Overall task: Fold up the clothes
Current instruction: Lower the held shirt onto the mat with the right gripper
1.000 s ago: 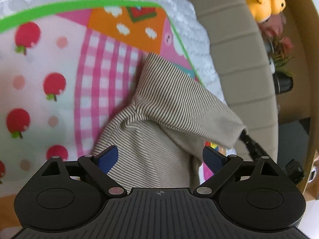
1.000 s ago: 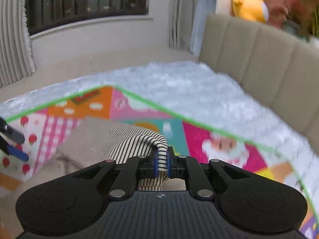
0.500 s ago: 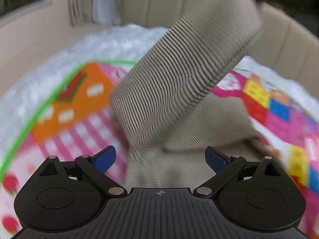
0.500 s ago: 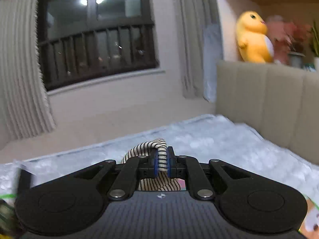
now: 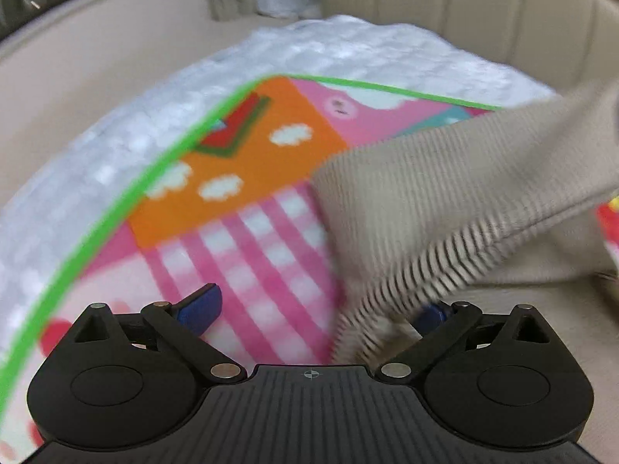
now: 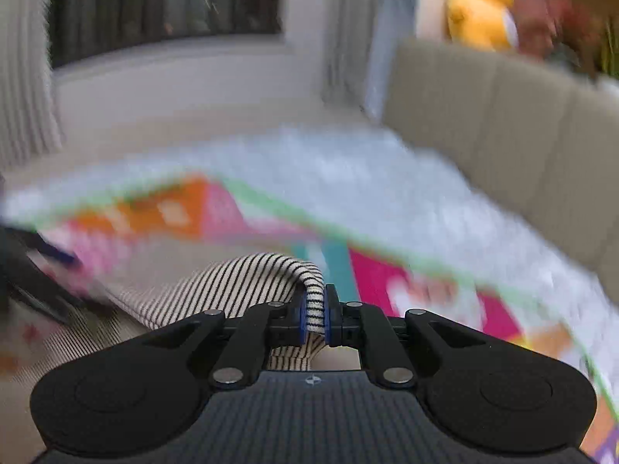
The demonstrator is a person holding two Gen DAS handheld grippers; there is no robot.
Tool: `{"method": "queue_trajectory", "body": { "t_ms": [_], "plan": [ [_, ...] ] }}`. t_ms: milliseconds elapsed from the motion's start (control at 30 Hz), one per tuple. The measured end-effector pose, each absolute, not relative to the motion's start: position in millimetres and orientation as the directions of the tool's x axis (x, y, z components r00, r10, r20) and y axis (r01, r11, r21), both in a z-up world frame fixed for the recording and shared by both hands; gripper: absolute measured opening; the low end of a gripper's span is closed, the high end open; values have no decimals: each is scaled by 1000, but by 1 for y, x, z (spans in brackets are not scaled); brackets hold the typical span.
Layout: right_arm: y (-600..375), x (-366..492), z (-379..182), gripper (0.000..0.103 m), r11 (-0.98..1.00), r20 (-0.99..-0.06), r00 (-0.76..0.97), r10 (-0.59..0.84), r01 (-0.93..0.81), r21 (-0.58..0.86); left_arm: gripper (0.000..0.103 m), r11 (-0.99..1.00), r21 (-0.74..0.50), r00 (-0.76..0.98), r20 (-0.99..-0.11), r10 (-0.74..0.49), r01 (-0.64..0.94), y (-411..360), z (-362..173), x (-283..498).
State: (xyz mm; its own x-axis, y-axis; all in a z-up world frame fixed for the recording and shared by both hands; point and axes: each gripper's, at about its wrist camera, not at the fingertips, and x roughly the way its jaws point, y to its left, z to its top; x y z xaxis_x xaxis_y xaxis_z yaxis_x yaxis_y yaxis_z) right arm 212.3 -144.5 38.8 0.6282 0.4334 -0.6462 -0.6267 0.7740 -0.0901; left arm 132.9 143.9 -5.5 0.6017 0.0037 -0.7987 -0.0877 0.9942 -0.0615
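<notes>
My right gripper (image 6: 314,311) stays clenched on the striped garment (image 5: 445,193), now swung back down over the play mat (image 5: 240,178); my left gripper (image 5: 315,309) hangs released, ready to pin the fold.

Soft even indoor light, no glare; both my views motion-blurred, esp. right; fisheye bends frame edges.
</notes>
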Motion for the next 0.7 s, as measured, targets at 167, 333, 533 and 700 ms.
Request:
{"method": "queue_trajectory", "body": {
  "t_ms": [167,333,533,700],
  "plan": [
    [-157,211,-22,11,789,-738,617,272,-582,-196,101,975,-214,636,-746,-197,51,139,12,120],
    [-167,213,-12,26,827,-715,637,287,-541,-150,101,964,-228,643,-720,-261,137,113,44,137],
    [-186,225,11,50,876,-682,593,428,-457,152,101,966,-238,586,-770,-252,103,93,35,178],
    [-191,232,9,57,869,-659,575,485,-404,286,101,954,-299,592,-765,-255,24,93,6,187]
  ]
}}
